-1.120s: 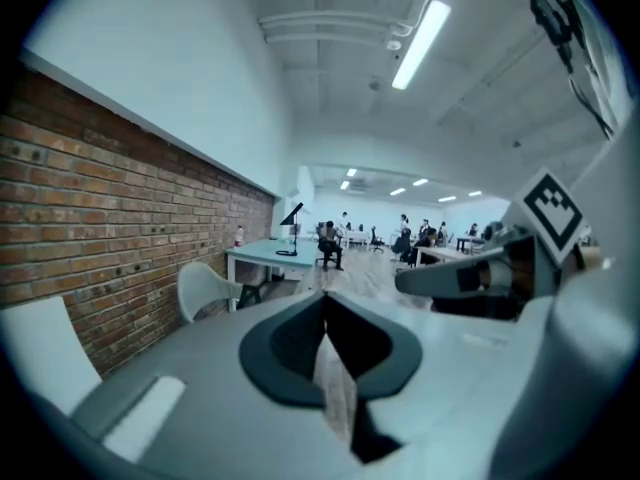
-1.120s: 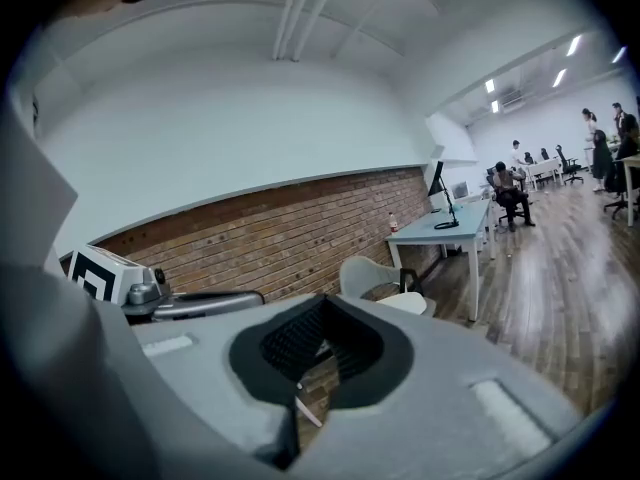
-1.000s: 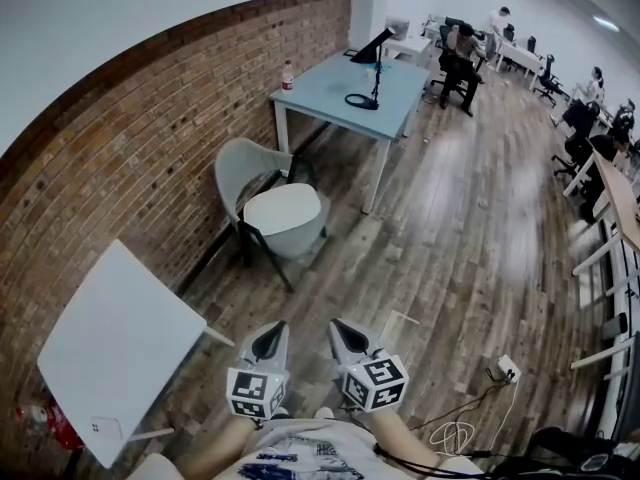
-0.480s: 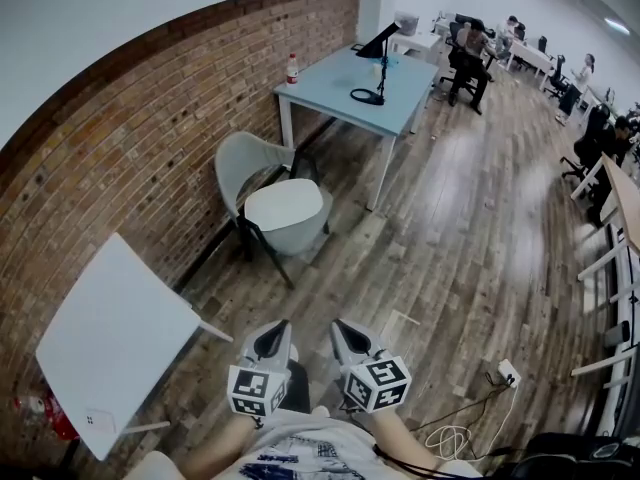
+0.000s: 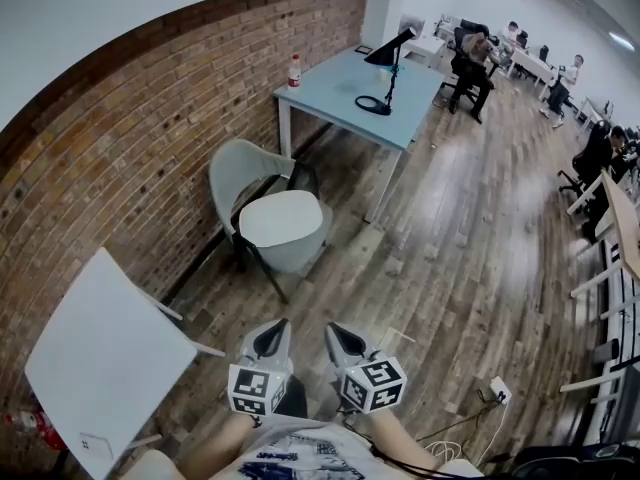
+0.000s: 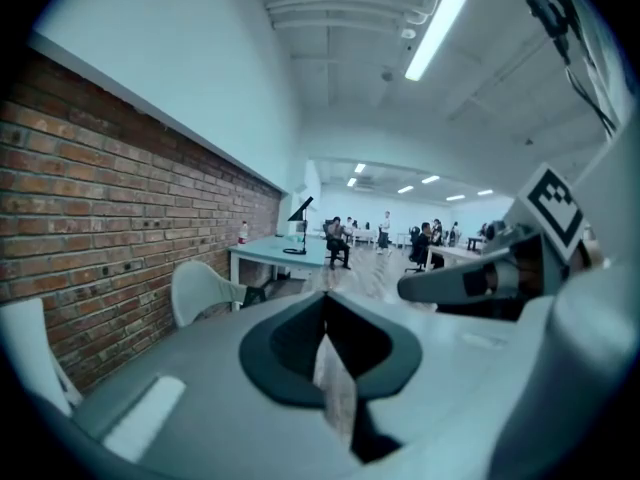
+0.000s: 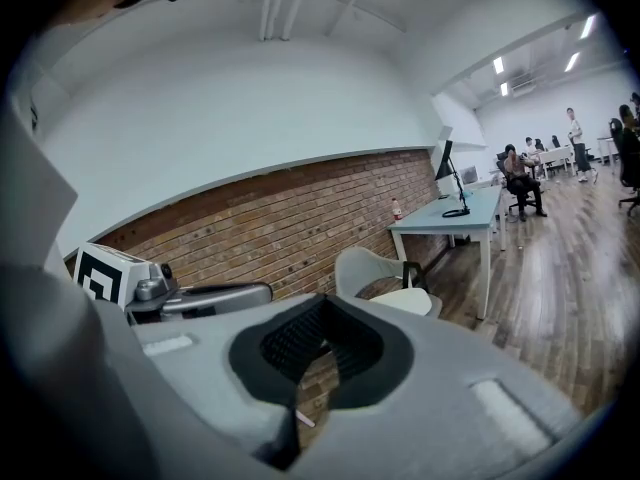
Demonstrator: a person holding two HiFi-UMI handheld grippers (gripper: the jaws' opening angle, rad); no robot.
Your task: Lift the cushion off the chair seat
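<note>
Brick wall (image 5: 150,138) runs along the left of the wooden floor (image 5: 460,248), and the pale cushion (image 5: 281,218) lies on the seat of the chair (image 5: 238,166) beside it, well ahead of me. My left hand-held gripper (image 5: 272,338) and right hand-held gripper (image 5: 342,336) are both pressed together, empty. I judge this the approach: next I must close in, spread both and take the cushion's edges.

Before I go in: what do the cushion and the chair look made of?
Cushion: likely fabric over foam. It looks matte off-white with soft, rounded edges, though it is too far away to see any weave.
Chair: probably a moulded plastic shell, smooth and pale grey, with the back curved in one piece.
</note>
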